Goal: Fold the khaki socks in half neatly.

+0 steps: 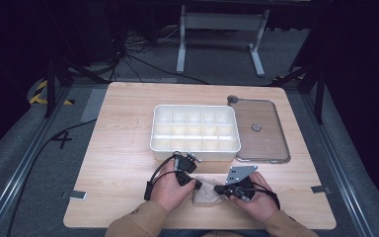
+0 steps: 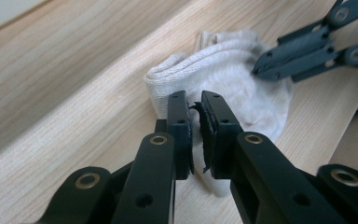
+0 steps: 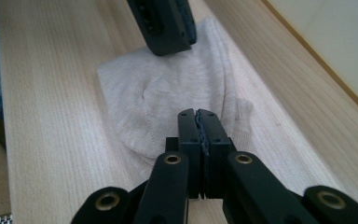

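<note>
So, in the high view you have both grippers low in the middle of the frame, your left gripper and your right gripper meeting over a pale sock that lies on the table near its front edge. Above them, the white compartment box sits with every cell bare, and its clear lid lies off to the right, just beside it. Nothing has gone into the box yet, so the sorting itself looks to be ahead of you.

In the left gripper view, your jaws stand almost together, a thin slit between the pads, over the sock in mid-frame; whether they pinch any fabric is hard to tell from this angle. Your other gripper reaches in at upper right, tips on the far side of the sock.

In the right gripper view, your jaws are fully closed at lower centre, resting at the sock's near edge, with no cloth visibly caught. The sock lies folded, possibly half-finished.
</note>
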Tool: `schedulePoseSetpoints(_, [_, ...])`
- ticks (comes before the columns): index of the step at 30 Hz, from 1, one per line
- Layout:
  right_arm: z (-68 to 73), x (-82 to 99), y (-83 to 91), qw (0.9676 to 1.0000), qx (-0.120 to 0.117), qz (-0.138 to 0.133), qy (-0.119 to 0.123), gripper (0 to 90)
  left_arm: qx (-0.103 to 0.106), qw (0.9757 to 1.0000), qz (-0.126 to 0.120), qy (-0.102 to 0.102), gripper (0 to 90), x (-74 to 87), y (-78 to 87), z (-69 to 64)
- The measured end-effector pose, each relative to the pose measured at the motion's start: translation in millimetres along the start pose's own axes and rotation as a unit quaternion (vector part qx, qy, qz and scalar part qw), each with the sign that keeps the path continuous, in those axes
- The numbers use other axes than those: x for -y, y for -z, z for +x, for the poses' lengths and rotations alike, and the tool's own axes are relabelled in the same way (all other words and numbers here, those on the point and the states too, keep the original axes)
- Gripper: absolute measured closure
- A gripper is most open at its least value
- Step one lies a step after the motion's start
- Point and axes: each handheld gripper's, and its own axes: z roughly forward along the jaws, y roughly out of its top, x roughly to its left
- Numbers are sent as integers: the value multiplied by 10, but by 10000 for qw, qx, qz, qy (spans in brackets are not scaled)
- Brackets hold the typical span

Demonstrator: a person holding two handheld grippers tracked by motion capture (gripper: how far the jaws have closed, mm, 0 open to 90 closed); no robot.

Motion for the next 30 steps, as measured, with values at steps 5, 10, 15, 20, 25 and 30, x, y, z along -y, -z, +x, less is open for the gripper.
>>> schedulePoseSetpoints(5, [-27, 24, 26, 9999, 49, 11, -97, 900, 14, 10000, 40, -28, 821, 2, -8, -28])
schedulePoseSetpoints(10, [-22, 21, 23, 9999, 97, 26, -44, 900, 1, 10000, 58, -4, 822, 7, 47, -17])
schedulePoseSetpoints(15, [-9, 15, 49, 9999, 83, -25, -55, 900, -3, 10000, 10, 30, 803, 22, 126, 10])
schedulePoseSetpoints(20, [21, -23, 85, 9999, 98, -90, -6, 899, 67, 9999, -85, 128, 769, 45, 205, 30])
schedulePoseSetpoints(25, [67, -90, 114, 9997, 90, -231, 48, 899, 107, 9997, -85, 192, 740, 71, 224, 66])
schedulePoseSetpoints(30, [144, -171, 82, 9988, -1, -497, 38, 887, 147, 9996, 21, 226, 704, 90, 187, 58])
